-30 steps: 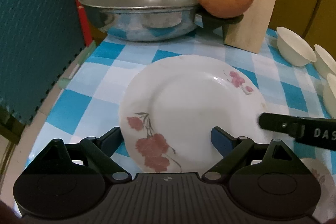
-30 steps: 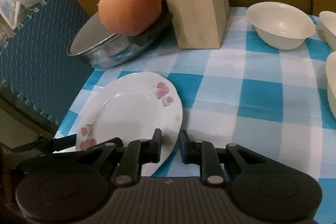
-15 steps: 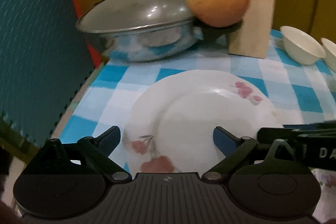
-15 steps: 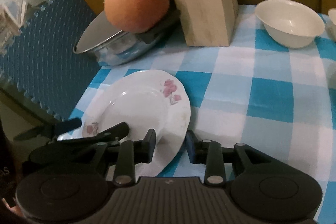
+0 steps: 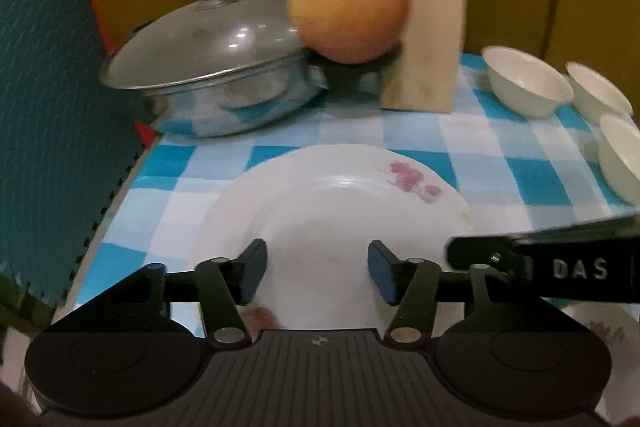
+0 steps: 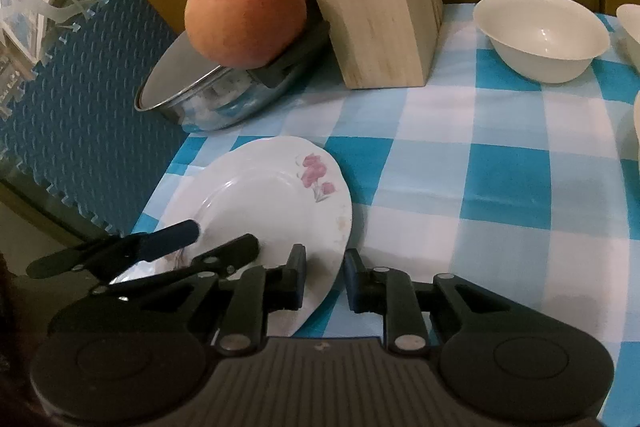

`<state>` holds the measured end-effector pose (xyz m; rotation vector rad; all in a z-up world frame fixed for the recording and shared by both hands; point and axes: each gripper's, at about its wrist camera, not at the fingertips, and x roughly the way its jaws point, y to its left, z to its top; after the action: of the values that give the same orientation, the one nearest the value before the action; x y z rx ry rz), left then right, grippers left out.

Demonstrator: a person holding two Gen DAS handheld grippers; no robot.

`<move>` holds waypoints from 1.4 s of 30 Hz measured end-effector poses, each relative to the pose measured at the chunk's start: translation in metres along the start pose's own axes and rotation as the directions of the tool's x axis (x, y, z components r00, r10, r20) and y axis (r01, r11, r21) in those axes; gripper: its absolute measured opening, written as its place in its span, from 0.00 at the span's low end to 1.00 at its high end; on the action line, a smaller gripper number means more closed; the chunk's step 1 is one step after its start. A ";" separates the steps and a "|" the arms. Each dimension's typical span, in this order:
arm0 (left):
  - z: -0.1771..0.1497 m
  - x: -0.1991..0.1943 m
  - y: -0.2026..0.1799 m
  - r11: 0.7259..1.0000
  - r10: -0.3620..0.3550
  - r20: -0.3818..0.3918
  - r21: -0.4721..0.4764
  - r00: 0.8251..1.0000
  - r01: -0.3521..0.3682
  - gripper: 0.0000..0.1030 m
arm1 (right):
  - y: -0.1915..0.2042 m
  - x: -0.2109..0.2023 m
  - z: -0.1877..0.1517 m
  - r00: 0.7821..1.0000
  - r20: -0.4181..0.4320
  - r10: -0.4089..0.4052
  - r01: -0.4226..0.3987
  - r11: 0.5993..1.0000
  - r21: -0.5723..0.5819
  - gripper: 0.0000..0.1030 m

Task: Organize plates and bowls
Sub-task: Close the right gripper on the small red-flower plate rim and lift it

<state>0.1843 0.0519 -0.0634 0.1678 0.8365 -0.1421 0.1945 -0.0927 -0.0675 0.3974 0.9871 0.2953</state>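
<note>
Left gripper at lower centre of the left wrist view, just closing in, now about half apart over the floral plate, pads clear of the china, nothing gripped

Right gripper at lower centre of the right wrist view, nearly closed, straddling the plate's near right rim; whether pads pinch it, cannot tell

Plate on the checked cloth, lower left; white bowl at upper right, well apart
</note>
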 end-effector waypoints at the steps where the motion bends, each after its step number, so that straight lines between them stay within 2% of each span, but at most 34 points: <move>1: 0.001 -0.001 0.008 1.000 0.004 -0.001 -0.028 1.000 -0.004 0.69 | 0.000 0.000 0.000 1.000 -0.001 0.000 0.000 1.000 0.001 0.16; 5: 0.003 -0.001 0.047 0.983 0.009 -0.026 -0.180 1.000 -0.013 0.74 | -0.003 0.001 0.001 1.000 -0.007 0.010 -0.010 1.000 0.023 0.16; 8: -0.001 0.008 0.073 0.956 -0.060 -0.084 -0.292 0.995 0.033 0.75 | -0.005 0.002 0.001 1.000 -0.009 0.018 -0.017 0.999 0.036 0.16; 9: -0.003 0.009 0.077 0.949 -0.082 -0.081 -0.310 0.993 0.053 0.77 | -0.004 0.001 0.001 1.000 -0.007 0.015 -0.015 0.999 0.032 0.16; 14: 0.000 0.012 0.054 0.978 -0.062 -0.083 -0.204 0.995 0.044 0.76 | 0.000 0.001 -0.002 1.000 0.001 0.006 -0.006 1.000 0.010 0.18; 16: 0.002 0.014 0.042 0.985 -0.035 -0.076 -0.171 0.996 0.022 0.80 | 0.000 0.001 -0.002 1.000 0.004 0.005 -0.005 1.000 0.007 0.18; 24: 0.001 0.014 0.038 0.984 -0.014 -0.082 -0.179 0.997 -0.001 0.79 | 0.004 0.001 -0.002 1.000 0.009 -0.021 0.021 0.999 -0.033 0.18; 28: 0.001 0.008 0.030 0.991 0.014 -0.054 -0.133 0.998 -0.021 0.79 | 0.002 0.000 -0.002 1.000 0.013 -0.019 0.019 1.000 -0.018 0.18; 38: -0.002 0.007 0.023 0.995 -0.018 -0.060 -0.101 0.998 0.012 0.79 | -0.004 -0.006 -0.002 0.998 0.025 -0.052 0.052 0.998 -0.025 0.18; 42: -0.001 0.008 0.022 0.997 -0.007 -0.052 -0.079 0.999 0.003 0.83 | -0.008 -0.006 0.001 0.999 0.011 -0.033 0.033 0.999 0.003 0.19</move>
<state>0.1930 0.0732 -0.0685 0.0956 0.8935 -0.1099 0.1925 -0.1028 -0.0665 0.3853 0.9821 0.2617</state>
